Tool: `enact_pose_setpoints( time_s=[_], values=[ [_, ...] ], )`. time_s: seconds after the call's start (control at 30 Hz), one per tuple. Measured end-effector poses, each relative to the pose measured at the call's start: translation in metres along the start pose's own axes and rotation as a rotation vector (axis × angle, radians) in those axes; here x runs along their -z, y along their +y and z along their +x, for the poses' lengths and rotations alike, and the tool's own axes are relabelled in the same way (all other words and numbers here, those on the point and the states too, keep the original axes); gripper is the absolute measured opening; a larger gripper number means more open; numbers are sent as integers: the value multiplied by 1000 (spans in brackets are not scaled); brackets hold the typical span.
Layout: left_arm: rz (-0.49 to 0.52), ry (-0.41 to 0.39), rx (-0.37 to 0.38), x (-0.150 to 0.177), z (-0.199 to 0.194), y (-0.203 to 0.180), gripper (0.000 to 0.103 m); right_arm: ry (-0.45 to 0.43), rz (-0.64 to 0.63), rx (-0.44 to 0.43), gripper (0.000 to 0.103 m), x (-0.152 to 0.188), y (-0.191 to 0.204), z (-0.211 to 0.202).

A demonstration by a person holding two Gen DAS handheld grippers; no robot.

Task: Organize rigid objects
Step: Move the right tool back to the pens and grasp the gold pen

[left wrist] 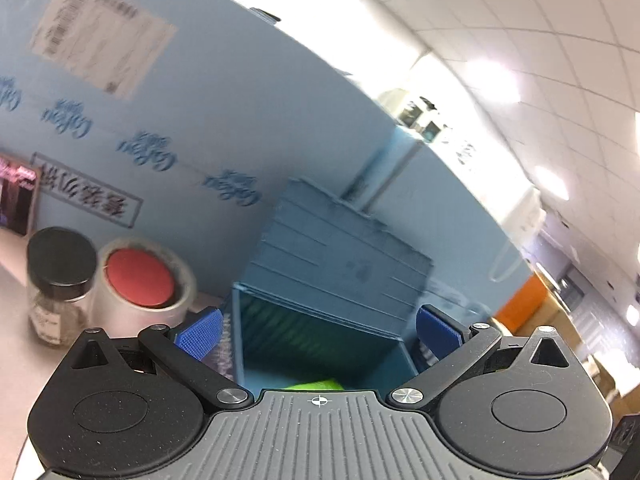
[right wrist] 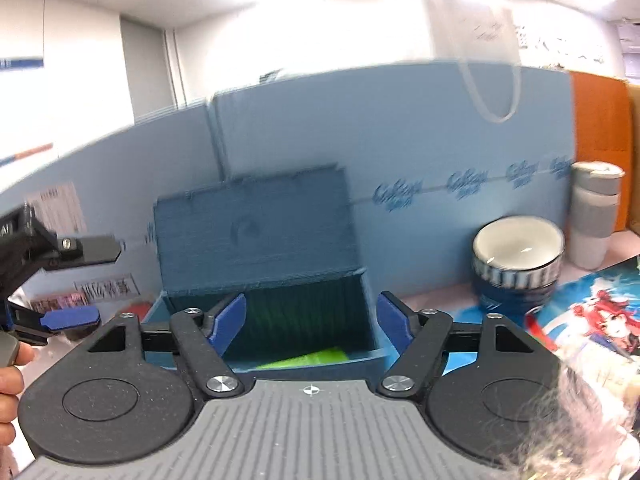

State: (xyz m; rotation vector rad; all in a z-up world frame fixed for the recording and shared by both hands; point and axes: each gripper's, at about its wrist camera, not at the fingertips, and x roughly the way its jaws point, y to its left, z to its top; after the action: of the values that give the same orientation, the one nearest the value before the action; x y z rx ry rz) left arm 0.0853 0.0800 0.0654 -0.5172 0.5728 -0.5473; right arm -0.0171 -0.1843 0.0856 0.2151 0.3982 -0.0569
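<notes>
While both grippers are held over the desk and aimed slightly downward at the blue box (right wrist: 264, 280), the left wrist view is seen to be rolled, with the backdrop and ceiling running on a slant. The left gripper (left wrist: 318, 330) is observed with its blue pads (left wrist: 200, 334) wide apart and nothing between them; in the right wrist view it is seen at the left edge, gripped by a hand (right wrist: 10, 384) of which only fingers are shown. The right gripper (right wrist: 310, 320) is likewise found with its jaws apart, no object being clamped. The blue box is placed directly ahead of both grippers, its hinged lid (right wrist: 256, 228) raised and leaned back against the pale blue panel (right wrist: 400, 132). A lime-green object (right wrist: 308, 358) is seen lying on the floor of the box, just beyond and below the gap between the right gripper's fingers; its shape cannot be determined. To the left of the box, a black-capped glass jar (left wrist: 58, 280) and a roll of clear tape (left wrist: 144, 284) are noted touching or nearly so. To the right, a blue-and-white bowl (right wrist: 518, 256) and a grey-banded tumbler (right wrist: 594, 216) are recorded, standing upright.
</notes>
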Motion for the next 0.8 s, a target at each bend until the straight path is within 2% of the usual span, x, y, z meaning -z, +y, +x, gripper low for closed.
enact_pose_setpoints(
  time_s=[0.17,0.37,0.53,0.63,0.8],
  values=[
    [78,46,78,7,0,-21,103,-97,24,24,87,1,-30,-39],
    [175,135,161,25,7,-49,103,-158,48,129,94,13,-67,-75],
    [243,230,257,50,14,-74,103,-118,90,219,94,31,-98,-87],
    [274,271,272,64,19,-84,103,-72,107,240,94,48,-113,-93],
    [347,330,270,83,24,-95,103,29,40,191,86,70,-114,-84]
  ],
)
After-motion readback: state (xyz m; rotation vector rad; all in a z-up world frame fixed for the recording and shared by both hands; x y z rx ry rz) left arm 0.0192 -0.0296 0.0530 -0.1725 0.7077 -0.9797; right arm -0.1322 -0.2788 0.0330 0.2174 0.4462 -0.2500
